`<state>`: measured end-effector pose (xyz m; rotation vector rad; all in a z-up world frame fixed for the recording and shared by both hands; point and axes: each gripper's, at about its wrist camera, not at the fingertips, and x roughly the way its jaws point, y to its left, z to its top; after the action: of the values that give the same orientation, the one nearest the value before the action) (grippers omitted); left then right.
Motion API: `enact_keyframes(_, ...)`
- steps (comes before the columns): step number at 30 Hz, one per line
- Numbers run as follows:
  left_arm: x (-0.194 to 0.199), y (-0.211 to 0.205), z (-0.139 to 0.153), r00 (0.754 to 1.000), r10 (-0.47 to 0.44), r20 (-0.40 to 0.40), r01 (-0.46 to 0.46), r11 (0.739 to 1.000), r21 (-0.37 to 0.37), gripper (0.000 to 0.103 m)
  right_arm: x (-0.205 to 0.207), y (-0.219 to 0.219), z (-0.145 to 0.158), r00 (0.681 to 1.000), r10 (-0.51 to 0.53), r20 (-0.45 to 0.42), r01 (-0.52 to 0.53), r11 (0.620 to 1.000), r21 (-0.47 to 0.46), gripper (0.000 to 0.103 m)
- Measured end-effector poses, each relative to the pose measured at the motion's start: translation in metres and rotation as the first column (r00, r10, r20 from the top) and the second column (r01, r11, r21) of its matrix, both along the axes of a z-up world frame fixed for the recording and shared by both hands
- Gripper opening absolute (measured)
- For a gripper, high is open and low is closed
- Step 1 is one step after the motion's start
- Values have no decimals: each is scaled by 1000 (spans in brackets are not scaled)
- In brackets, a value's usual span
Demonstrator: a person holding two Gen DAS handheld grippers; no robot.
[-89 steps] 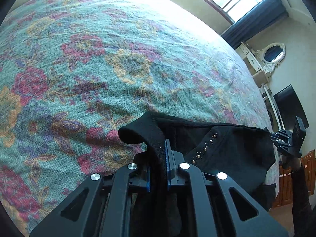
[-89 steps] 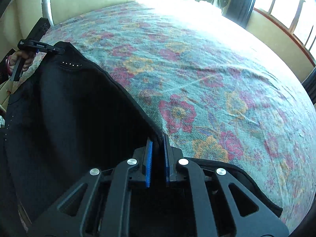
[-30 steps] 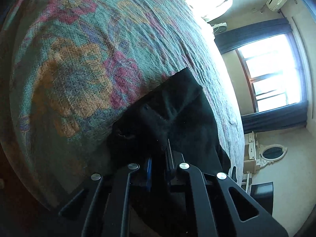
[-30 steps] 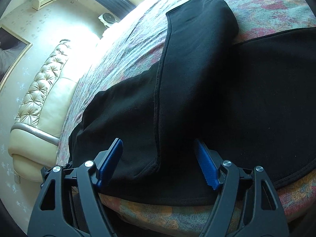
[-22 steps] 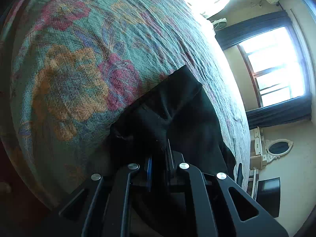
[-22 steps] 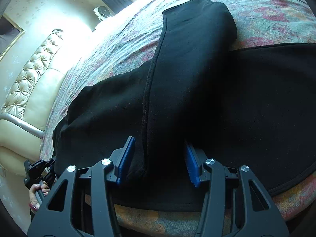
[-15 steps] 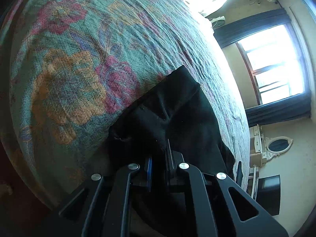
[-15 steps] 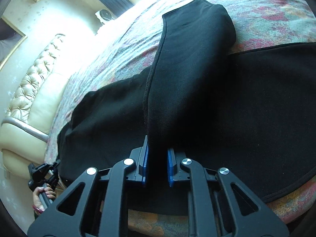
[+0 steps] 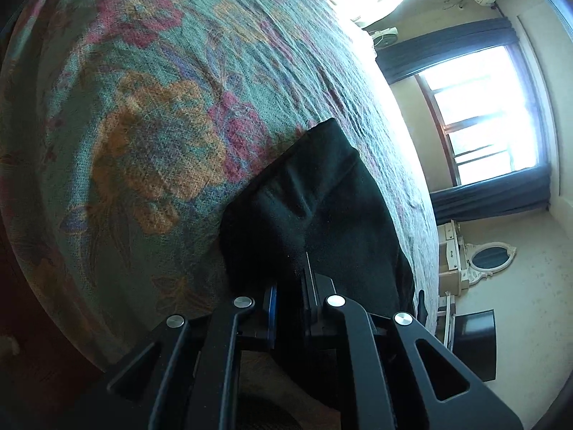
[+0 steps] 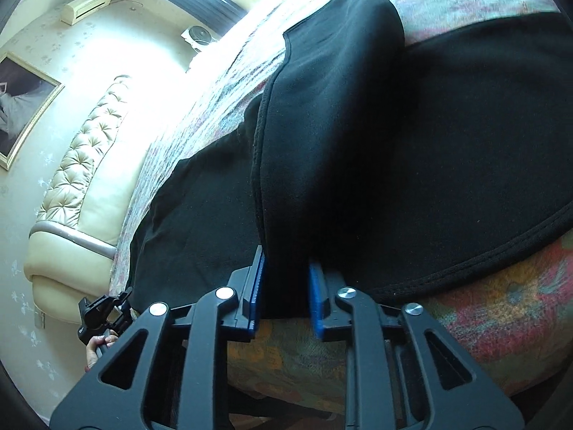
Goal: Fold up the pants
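**Black pants gripped at the edge of the bed**

The black pants point(image 10: 412, 150) lie on the flowered bedspread point(image 9: 150, 114), spread along its near edge. In the right wrist view a folded strip of the cloth runs from the middle of the frame up toward 12 o'clock, lying over the wider flat part that fills the 3 o'clock side.

The right gripper point(image 10: 284, 286) sits at 6 o'clock with the near end of that strip between its blue pads point(image 10: 257, 283). Its jaws have just been opening a little and now stand narrow, with the cloth filling the gap between them; whether the pads press on it I cannot tell.

The left gripper point(image 9: 290, 294) is clamped on a bunched corner of the pants, its fingers nearly together with cloth pinched between. From there the cloth reaches toward 12 o'clock.

At 8 o'clock in the right wrist view a hand point(image 10: 96, 349) holds the left gripper beside the cream padded headboard point(image 10: 82, 165). A window point(image 9: 483, 114) with dark curtains shows at 2 o'clock in the left wrist view.
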<state>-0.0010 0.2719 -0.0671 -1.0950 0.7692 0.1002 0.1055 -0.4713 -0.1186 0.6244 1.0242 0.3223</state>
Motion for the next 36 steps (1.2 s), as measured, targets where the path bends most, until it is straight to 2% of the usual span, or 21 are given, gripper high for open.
enact_keyframes(1, -3, 0, 5, 1000, -4, 14, 4, 1000, 16, 12, -2, -3, 11, 1000, -5, 20, 6, 999, -35, 47)
enact_keyframes(3, -8, -5, 20, 999, -36, 29, 33, 995, 94, 12, -2, -9, 39, 996, -16, 83, 26, 992, -127, 62)
enact_keyframes(5, -14, -15, 41, 997, -68, 37, 59, 975, 212, 14, 10, -12, 68, 987, 5, 158, 34, 971, -239, 66)
enact_keyframes(7, -15, -31, 62, 993, -107, 54, 83, 940, 331, 16, 38, -8, 89, 977, 36, 208, 38, 940, -339, 76)
enact_keyframes(8, -12, -39, 72, 989, -130, 70, 96, 926, 364, 24, 60, -1, 94, 978, 63, 199, 21, 919, -394, 83)
enact_keyframes(9, -10, -48, 80, 983, -155, 99, 107, 919, 379, 33, 85, 7, 94, 978, 100, 182, -12, 901, -435, 84)
enact_keyframes(11, -2, -68, 93, 965, -211, 156, 139, 916, 375, 42, 140, 27, 90, 978, 145, 151, -49, 860, -508, 84)
enact_keyframes(13, 11, -89, 98, 949, -258, 181, 178, 914, 365, 43, 192, 48, 74, 983, 155, 98, -67, 803, -592, 84)
enact_keyframes(16, 29, -119, 91, 932, -321, 169, 251, 908, 336, 43, 261, 72, 45, 989, 145, 8, -102, 737, -668, 84)
enact_keyframes(17, 34, -126, 88, 929, -332, 164, 269, 910, 316, 48, 277, 80, 35, 989, 141, -31, -122, 704, -699, 84)
enact_keyframes(18, 38, -135, 83, 926, -344, 156, 289, 911, 293, 63, 289, 85, 23, 987, 143, -73, -152, 678, -719, 84)
enact_keyframes(19, 41, -142, 77, 922, -356, 151, 308, 913, 269, 69, 298, 91, 11, 984, 148, -101, -174, 659, -731, 84)
enact_keyframes(21, 46, -159, 66, 913, -384, 138, 350, 910, 221, 73, 306, 94, -3, 980, 150, -134, -198, 612, -765, 82)
enact_keyframes(23, 51, -175, 54, 903, -418, 100, 395, 898, 193, 73, 305, 81, -4, 983, 133, -126, -183, 659, -729, 53)
enact_keyframes(24, 53, -182, 50, 898, -431, 90, 411, 894, 180, 73, 304, 76, -1, 987, 111, -119, -163, 669, -726, 28)
enact_keyframes(25, 53, -190, 46, 893, -443, 82, 425, 889, 171, 73, 301, 70, 3, 988, 113, -110, -157, 677, -719, 9)
enact_keyframes(27, 54, -203, 42, 884, -463, 61, 446, 876, 181, 77, 292, 55, 16, 990, 119, -71, -135, 716, -685, 8)
enact_keyframes(29, 54, -216, 44, 876, -480, 57, 459, 862, 214, 80, 270, 33, 40, 994, 107, 9, -77, 767, -637, 8)
enact_keyframes(33, 54, -236, 51, 850, -525, 48, 499, 831, 246, 84, 200, -26, 90, 983, 36, 182, 68, 845, -530, 8)
enact_keyframes(36, 55, -252, 50, 830, -556, 31, 532, 808, 254, 85, 139, -85, 109, 958, -76, 275, 200, 866, -458, 8)
